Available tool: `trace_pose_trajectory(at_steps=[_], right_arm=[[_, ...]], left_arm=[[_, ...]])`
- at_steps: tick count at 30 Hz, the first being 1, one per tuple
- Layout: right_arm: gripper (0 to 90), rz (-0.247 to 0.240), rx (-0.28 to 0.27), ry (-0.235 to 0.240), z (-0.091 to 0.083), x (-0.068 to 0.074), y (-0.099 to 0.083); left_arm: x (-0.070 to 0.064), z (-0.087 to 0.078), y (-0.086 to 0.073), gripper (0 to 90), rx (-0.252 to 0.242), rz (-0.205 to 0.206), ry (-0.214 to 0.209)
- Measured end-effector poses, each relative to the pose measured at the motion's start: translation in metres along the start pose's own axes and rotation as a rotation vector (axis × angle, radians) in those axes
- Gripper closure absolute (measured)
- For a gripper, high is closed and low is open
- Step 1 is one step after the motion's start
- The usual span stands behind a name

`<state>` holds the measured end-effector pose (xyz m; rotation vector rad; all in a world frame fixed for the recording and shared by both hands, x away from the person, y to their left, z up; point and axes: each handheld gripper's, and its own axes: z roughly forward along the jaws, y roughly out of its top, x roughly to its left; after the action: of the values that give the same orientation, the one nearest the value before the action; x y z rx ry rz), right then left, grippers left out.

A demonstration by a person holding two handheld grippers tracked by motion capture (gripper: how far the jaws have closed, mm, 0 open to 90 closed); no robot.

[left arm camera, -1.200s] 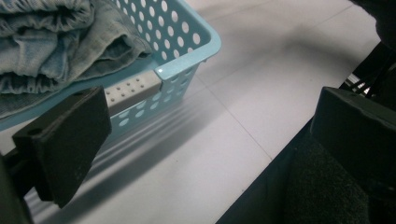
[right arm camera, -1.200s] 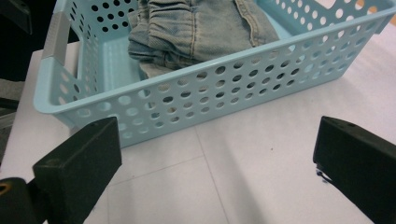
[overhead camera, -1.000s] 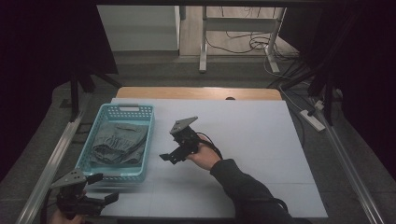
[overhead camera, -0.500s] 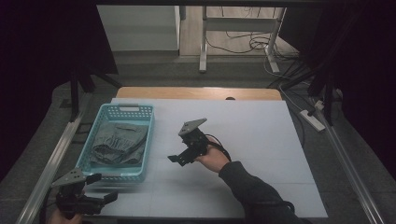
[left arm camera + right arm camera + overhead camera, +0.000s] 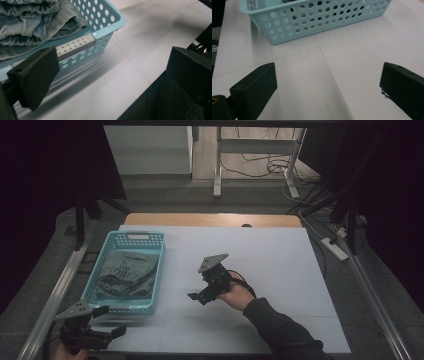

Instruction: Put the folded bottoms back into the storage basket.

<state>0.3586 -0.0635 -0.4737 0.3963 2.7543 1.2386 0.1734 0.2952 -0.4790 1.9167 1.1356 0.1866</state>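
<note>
A dim room, a white table [image 5: 280, 270], and at its left a blue basket [image 5: 150, 240] with folded jeans [image 5: 125, 272] lying inside. The right tool [image 5: 199, 296] hovers over bare table beside the basket, jaws wide apart and empty. The left tool [image 5: 112, 320], jaws also apart, waits at the basket's near corner, so the jeans look packed, little left.

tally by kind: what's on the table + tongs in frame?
Light-blue basket: 1
Folded denim garment in the basket: 1
Tongs: 2, left tongs at the basket's near corner, right tongs over the white table, both open and empty
Total: 4
</note>
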Motion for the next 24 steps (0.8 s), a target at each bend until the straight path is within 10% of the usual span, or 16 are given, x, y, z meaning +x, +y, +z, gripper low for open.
trace_pose_trajectory(at_steps=[24], right_arm=[[1.3, 0.042, 0.007, -0.044, -0.028, -0.009, -0.028]], left_arm=[[0.002, 0.0, 0.0, 0.0, 0.002, -0.013, -0.008]])
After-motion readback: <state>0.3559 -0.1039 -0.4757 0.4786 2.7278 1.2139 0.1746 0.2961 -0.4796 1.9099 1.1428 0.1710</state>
